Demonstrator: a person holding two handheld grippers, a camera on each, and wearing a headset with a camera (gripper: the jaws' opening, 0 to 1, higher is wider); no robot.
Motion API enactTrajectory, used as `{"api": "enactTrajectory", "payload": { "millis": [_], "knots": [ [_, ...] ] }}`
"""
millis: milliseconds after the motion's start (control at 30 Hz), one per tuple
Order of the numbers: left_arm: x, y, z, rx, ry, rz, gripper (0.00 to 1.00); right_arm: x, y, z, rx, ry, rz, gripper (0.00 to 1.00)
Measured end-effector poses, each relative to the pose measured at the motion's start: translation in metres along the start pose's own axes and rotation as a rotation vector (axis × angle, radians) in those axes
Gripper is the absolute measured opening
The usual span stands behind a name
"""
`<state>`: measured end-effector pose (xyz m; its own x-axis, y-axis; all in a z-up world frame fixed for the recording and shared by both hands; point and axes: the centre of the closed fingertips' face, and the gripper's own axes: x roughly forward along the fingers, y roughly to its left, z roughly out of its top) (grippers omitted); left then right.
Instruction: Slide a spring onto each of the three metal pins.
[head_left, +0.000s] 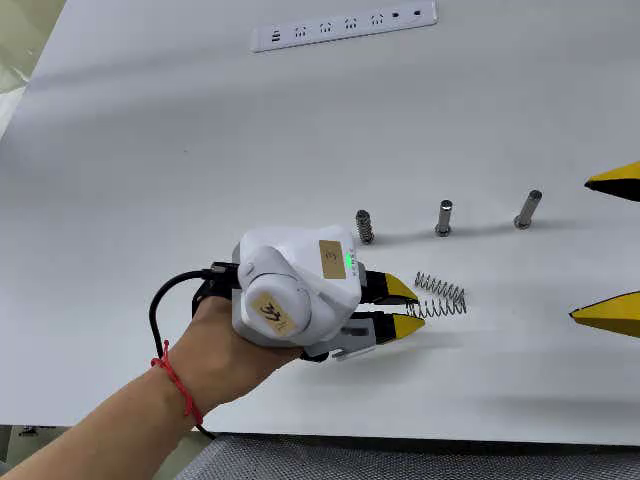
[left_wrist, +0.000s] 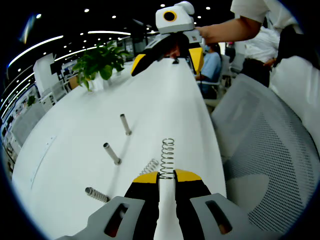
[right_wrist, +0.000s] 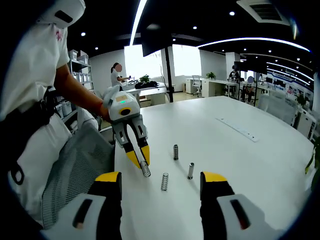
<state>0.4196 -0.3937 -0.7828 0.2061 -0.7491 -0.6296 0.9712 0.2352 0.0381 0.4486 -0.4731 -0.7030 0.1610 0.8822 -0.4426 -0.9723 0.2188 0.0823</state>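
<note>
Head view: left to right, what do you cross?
Person's hand → pin carrying a spring → middle bare pin → right bare pin → right gripper, open at the frame edge. Left gripper, its gripped spring and the loose spring overlap the pins sideways, so left out.

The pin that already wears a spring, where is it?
In the head view the pin with the spring stands at the left end of the row, just beyond the left gripper, two bare pins to its right.
</note>
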Motion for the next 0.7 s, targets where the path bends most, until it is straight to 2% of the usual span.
{"api": "enactTrajectory", "payload": {
  "millis": [133,367,433,700],
  "knots": [
    [-0.008,0.000,0.015,0.002,-0.044,0.026,0.10,0.009,0.010,0.013,-0.017,-0.008,0.041,0.59],
    [-0.023,0.002,0.042,-0.007,-0.131,0.059,0.10,0.022,0.023,0.023,-0.016,0.003,0.105,0.43],
    [-0.028,0.004,0.048,-0.015,-0.156,0.071,0.10,0.025,0.025,0.026,-0.014,-0.005,0.111,0.41],
    [-0.042,0.008,0.062,-0.055,-0.230,0.105,0.10,0.030,0.027,0.041,0.055,-0.058,0.128,0.32]
  ]
}}
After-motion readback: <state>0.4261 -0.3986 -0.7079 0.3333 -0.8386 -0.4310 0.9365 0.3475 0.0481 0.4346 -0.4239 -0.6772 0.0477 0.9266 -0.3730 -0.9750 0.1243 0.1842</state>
